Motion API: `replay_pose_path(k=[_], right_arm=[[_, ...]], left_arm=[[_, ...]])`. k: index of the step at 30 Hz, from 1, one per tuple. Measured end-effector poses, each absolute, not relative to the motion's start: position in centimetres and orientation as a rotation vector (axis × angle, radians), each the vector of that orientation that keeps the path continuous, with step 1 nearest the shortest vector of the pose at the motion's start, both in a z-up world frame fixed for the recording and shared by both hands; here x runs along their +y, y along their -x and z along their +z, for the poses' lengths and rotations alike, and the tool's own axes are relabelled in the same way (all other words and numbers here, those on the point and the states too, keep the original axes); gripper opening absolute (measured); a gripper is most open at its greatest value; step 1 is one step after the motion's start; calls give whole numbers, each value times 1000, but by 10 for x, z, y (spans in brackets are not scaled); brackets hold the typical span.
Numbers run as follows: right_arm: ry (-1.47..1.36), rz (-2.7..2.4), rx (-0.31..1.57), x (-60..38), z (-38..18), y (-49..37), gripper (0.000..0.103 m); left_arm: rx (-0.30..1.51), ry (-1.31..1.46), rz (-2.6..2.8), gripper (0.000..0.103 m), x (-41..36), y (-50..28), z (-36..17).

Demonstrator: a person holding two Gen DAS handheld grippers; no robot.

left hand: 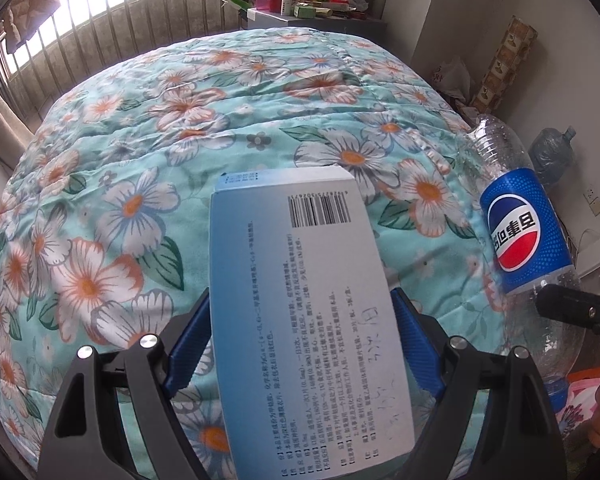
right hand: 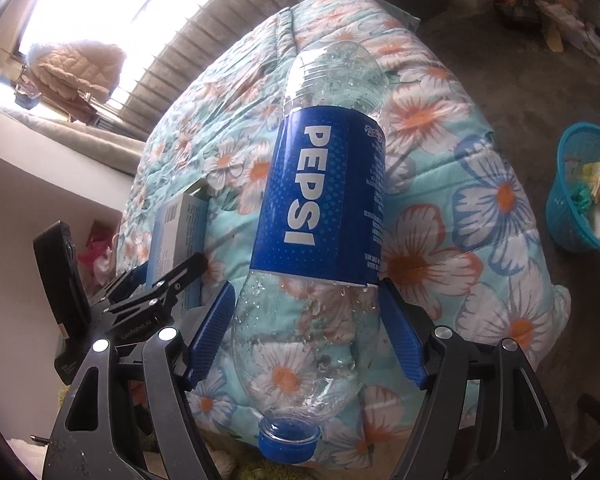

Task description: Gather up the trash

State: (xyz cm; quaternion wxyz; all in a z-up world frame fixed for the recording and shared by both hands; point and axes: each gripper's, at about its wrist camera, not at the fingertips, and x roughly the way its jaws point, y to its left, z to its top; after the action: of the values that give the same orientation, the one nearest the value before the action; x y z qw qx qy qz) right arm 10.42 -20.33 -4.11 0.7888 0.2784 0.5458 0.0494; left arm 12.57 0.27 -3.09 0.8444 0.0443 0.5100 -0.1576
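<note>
Left gripper: fingers grasping a white medicine box, barcode and small Chinese print uppermost, handwriting unreadable; held over the floral quilt.
Right gripper: blue pads either side of an empty Pepsi bottle, cap nearest, "PEPSI" legible; contact looks light, grip uncertain.
Risk: smooth bottle may slip free.
Teal waste basket far right.

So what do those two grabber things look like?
Both look alike. The left gripper has black plastic arms shaped like a fork, shiny silver bolts at the joints, and two blue fingers with a ribbed, bumpy surface. The right gripper is built the same way: black frame, round silver bolts, blue ribbed fingers. From the right camera, small white lettering shows on the left gripper's black side.
</note>
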Motion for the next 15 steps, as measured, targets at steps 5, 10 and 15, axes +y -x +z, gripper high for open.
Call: replay_pose_path(k=[5,10,15], right_arm=[[-624,78,1178,-202,-45,-110,70],[-637,63,1188,-198,-51,-114,69],[-622,44,1193,-194,-53,-116,66]], left_arm=[[1066,-102,-325,80,3,-126,-31],[1059,-113,-325,79,1,-126,-31],[1057,-114,-326,79,1,-126,-31]])
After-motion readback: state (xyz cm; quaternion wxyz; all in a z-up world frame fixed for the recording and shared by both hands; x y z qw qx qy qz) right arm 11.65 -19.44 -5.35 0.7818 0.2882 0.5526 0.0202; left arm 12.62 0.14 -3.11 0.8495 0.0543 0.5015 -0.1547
